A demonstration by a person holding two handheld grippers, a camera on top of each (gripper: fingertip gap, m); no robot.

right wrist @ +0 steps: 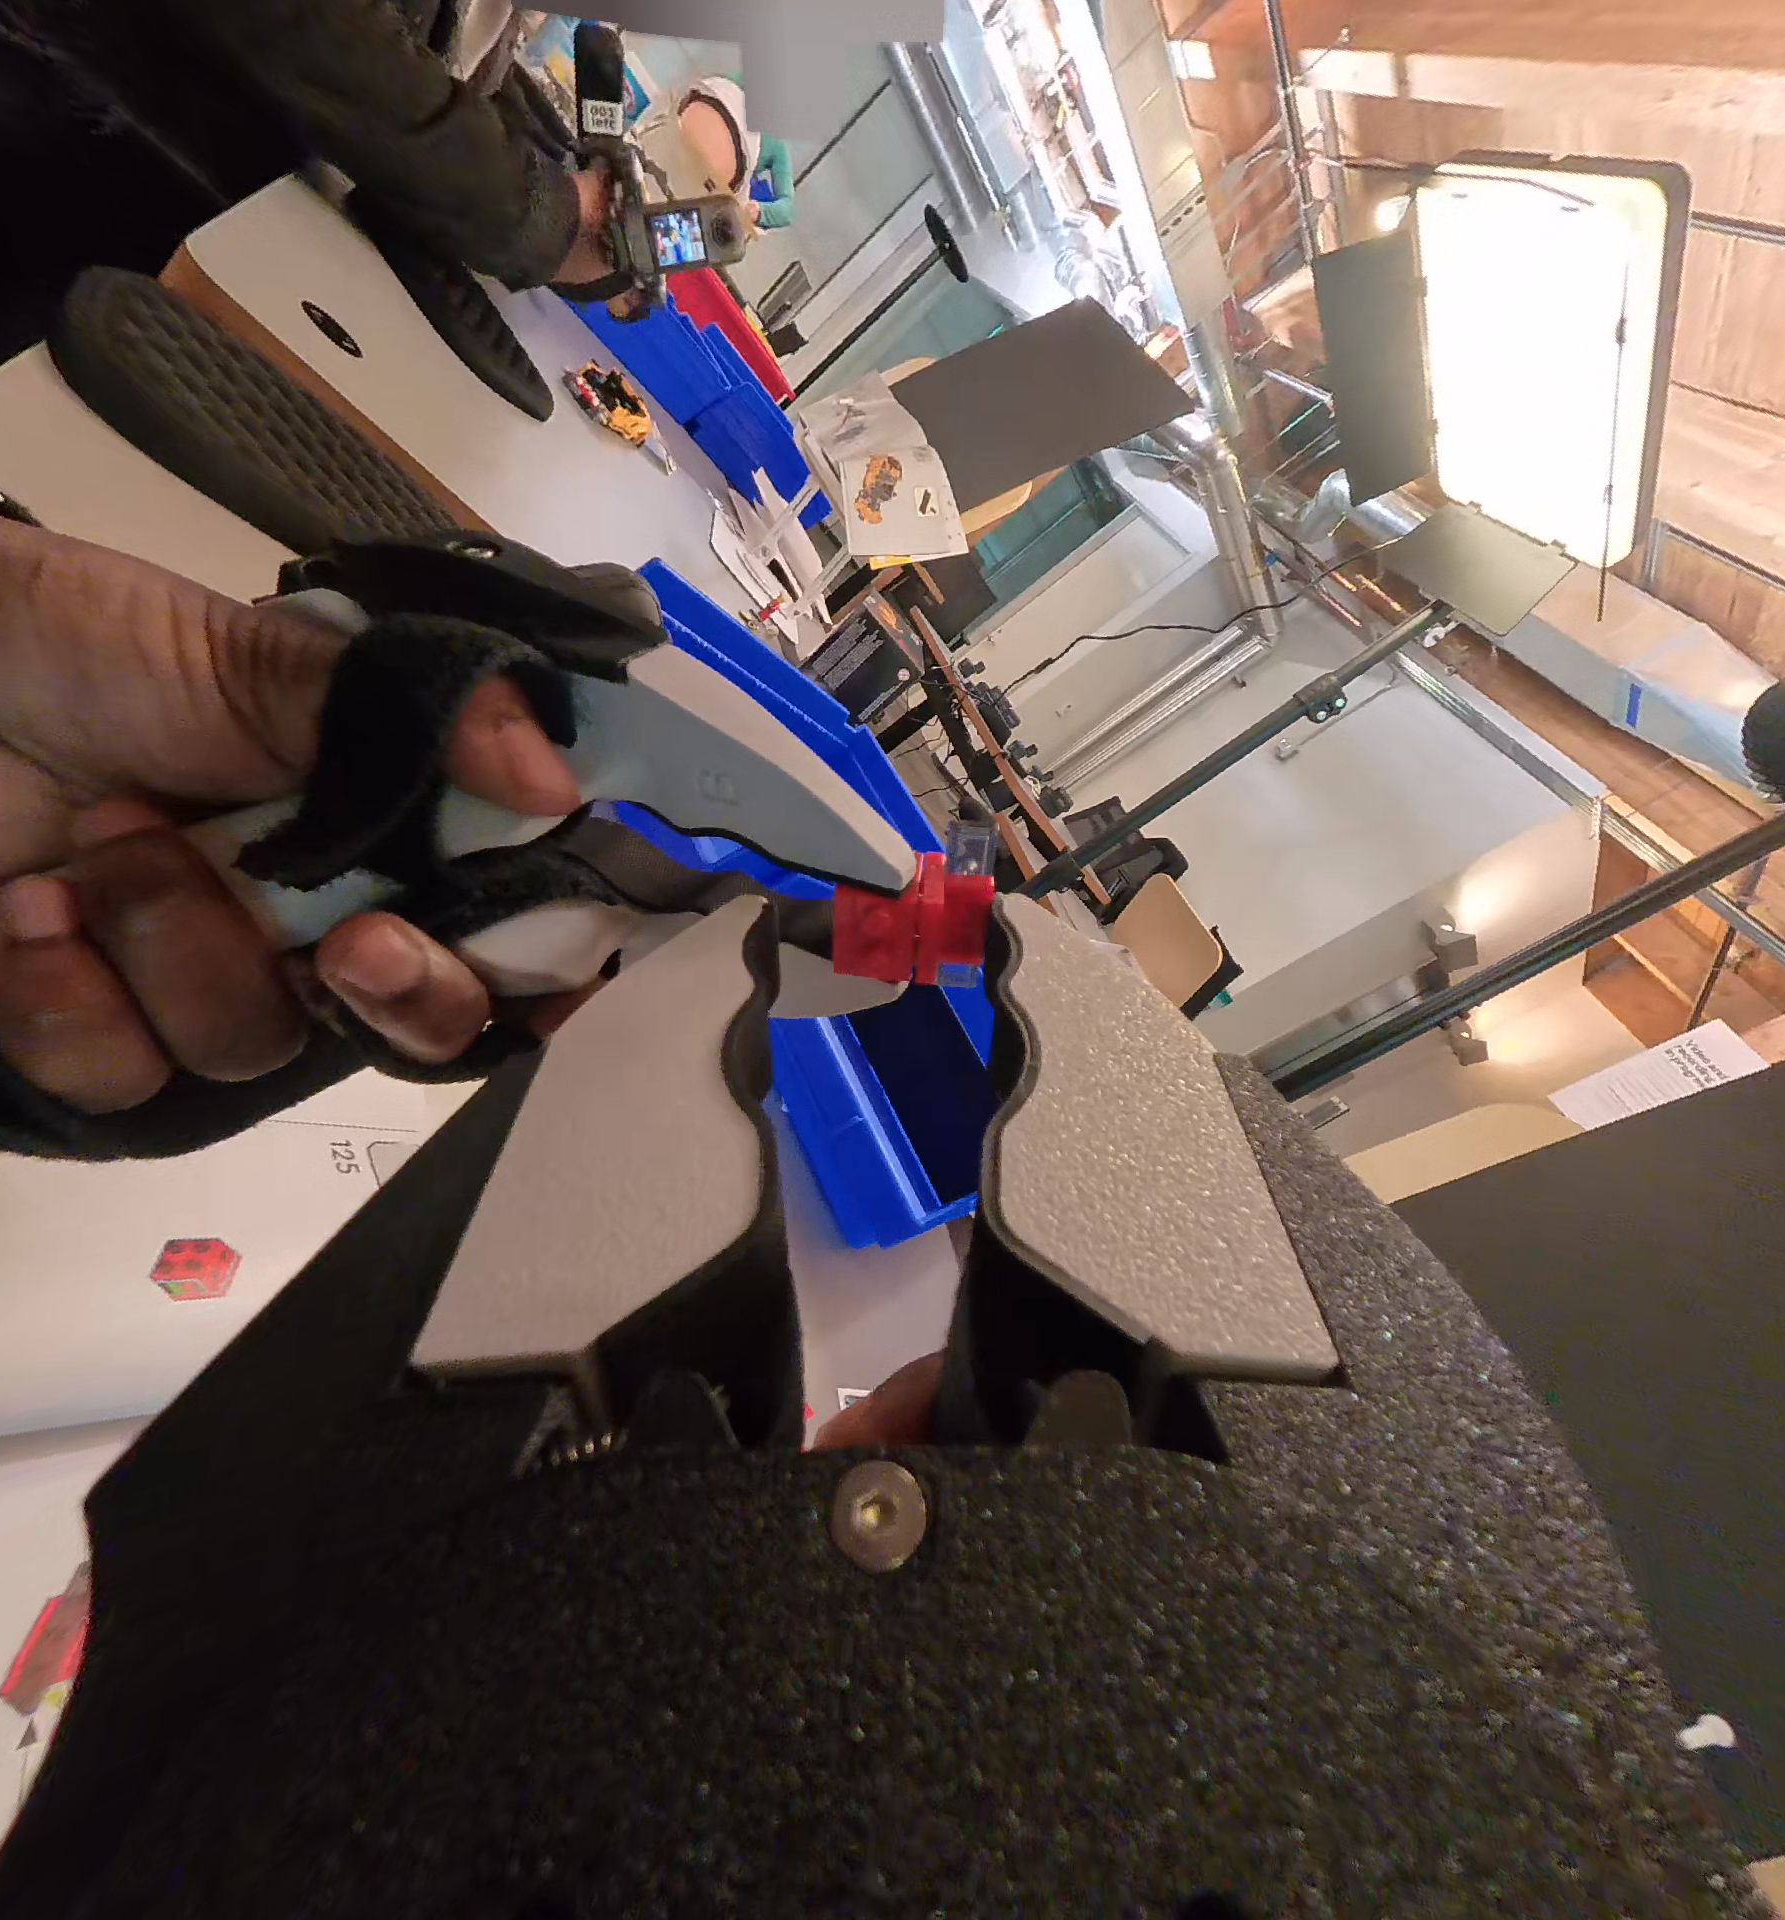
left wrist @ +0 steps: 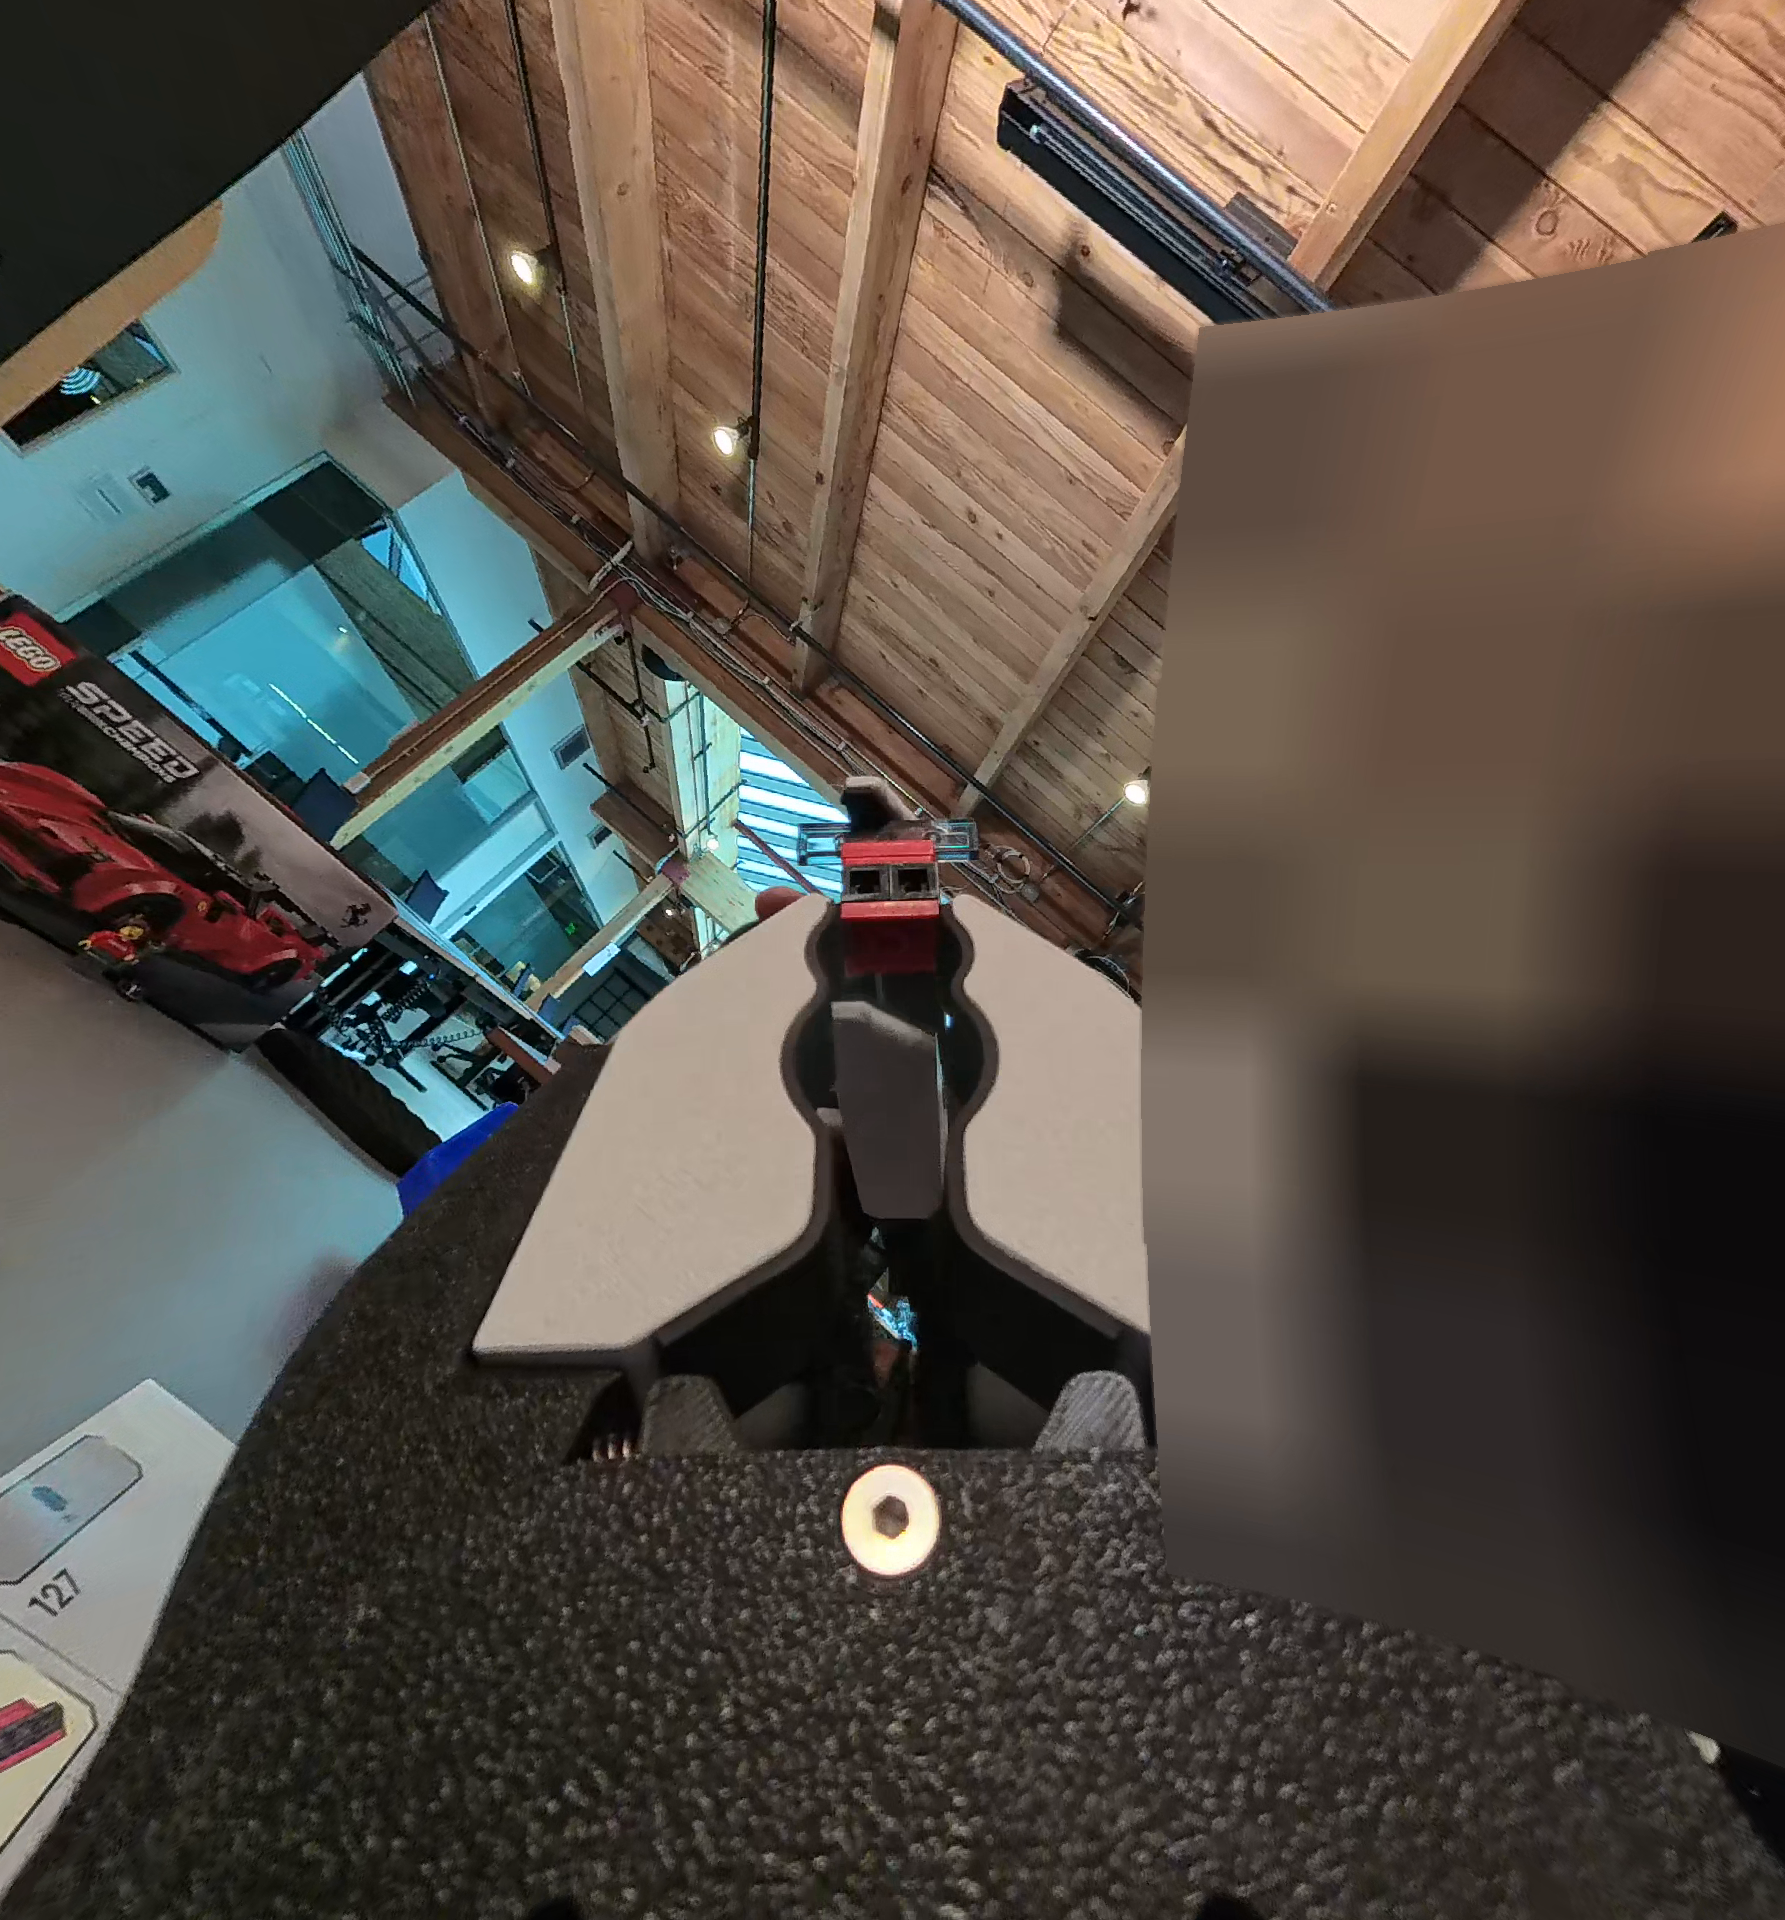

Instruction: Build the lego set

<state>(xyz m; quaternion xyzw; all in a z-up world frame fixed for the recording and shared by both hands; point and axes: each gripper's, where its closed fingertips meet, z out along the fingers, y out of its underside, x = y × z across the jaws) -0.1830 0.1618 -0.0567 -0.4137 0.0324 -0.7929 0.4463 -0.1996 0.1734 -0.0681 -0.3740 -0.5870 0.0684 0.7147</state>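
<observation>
Small red lego assembly [left wrist: 889, 906] aloft

Your left wrist view tilts up toward the ceiling; your right wrist view, rolled sideways, faces the table. Both closely share the red brick assembly [left wrist: 889, 907] [right wrist: 914, 928] at 12 o'clock.

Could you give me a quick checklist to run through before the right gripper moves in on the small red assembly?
1. Left gripper shut on the red assembly: ok.
2. Right gripper open wide enough to straddle it: ok.
3. Right fingers apart from the brick: cannot tell.
4. Clear piece seated on the red assembly: cannot tell.
5. Instruction page visible: ok.
</observation>
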